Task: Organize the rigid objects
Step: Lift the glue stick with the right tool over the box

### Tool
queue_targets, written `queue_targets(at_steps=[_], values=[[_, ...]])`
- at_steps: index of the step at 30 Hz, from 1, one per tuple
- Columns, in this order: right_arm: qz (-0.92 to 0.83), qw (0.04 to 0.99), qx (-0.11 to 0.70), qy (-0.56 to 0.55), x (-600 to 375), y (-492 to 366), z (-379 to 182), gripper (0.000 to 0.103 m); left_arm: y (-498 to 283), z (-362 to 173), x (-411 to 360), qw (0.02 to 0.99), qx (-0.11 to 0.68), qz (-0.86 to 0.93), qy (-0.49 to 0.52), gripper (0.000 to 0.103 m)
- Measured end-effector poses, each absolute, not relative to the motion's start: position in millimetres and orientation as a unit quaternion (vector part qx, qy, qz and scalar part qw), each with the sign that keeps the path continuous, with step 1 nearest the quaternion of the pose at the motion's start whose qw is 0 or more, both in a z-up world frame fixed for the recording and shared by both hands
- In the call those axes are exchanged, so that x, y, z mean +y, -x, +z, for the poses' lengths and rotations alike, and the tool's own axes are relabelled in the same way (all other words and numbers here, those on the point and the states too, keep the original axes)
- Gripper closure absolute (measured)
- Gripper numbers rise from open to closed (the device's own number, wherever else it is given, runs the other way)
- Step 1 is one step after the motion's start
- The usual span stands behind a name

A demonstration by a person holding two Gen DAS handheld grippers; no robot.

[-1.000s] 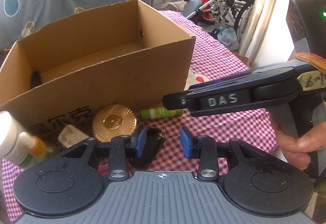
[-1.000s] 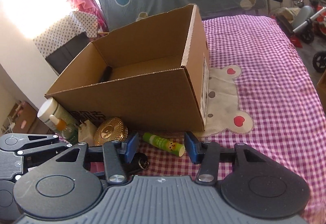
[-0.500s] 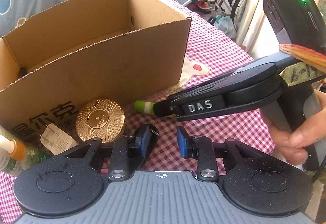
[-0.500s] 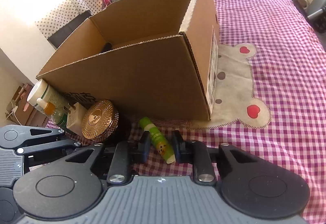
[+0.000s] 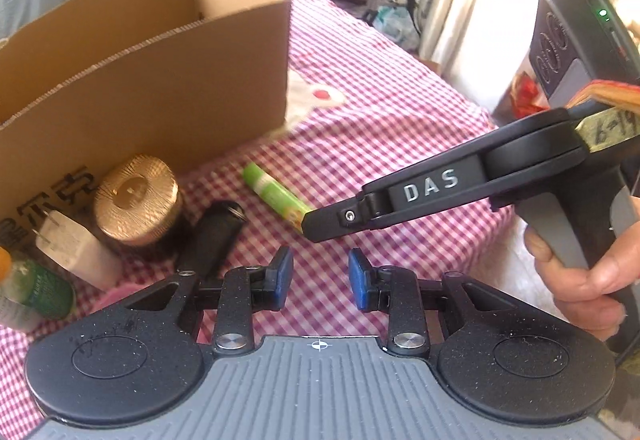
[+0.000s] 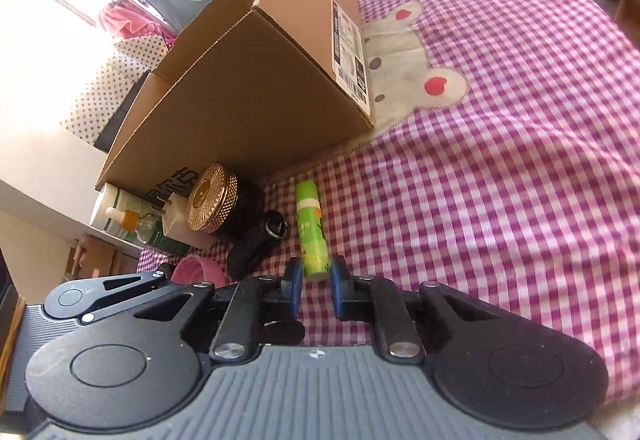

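We see a table under a pink checked cloth (image 6: pixel 500 180), its far edge cut off in both views. On it stands an open cardboard box (image 6: pixel 256 96); from these low angles we cannot see what lies inside it.

The left tongs (image 5: pixel 320 280) hang just above the cloth with a clear gap between the blue pads and nothing in it: released. The right tongs (image 6: pixel 316 276) have just been closing and are clenched on the near end of the green tube (image 6: pixel 310 232), which lies flat on the cloth just in front of the box corner, pointing toward the box. In the left view the right tongs' black tip covers that end of the tube (image 5: pixel 276 196), and a hand (image 5: pixel 580 272) grips the handle at the picture's edge.

Beside the tube, against the box's front wall, sits a cluster: a jar with a gold lid (image 5: pixel 134 198), a white plug (image 5: pixel 76 248), a bottle with a green label (image 5: pixel 36 292) partly cut off, and a small black thing (image 5: pixel 212 236) we cannot identify. A pink object (image 6: pixel 200 270) is mostly hidden behind the tongs.
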State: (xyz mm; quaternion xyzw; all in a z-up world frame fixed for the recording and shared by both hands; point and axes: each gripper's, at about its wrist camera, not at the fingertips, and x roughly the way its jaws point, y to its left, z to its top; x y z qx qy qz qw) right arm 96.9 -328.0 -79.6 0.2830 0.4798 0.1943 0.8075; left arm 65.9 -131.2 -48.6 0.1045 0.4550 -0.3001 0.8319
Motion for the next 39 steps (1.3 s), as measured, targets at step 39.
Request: queue_targets(at_steps=[39], values=[[0.211, 0.771, 0.456, -0.392, -340, -129, -97, 0.084, -107, -56, -148, 0.84, 0.458, -0.274, -0.099, 0.07]])
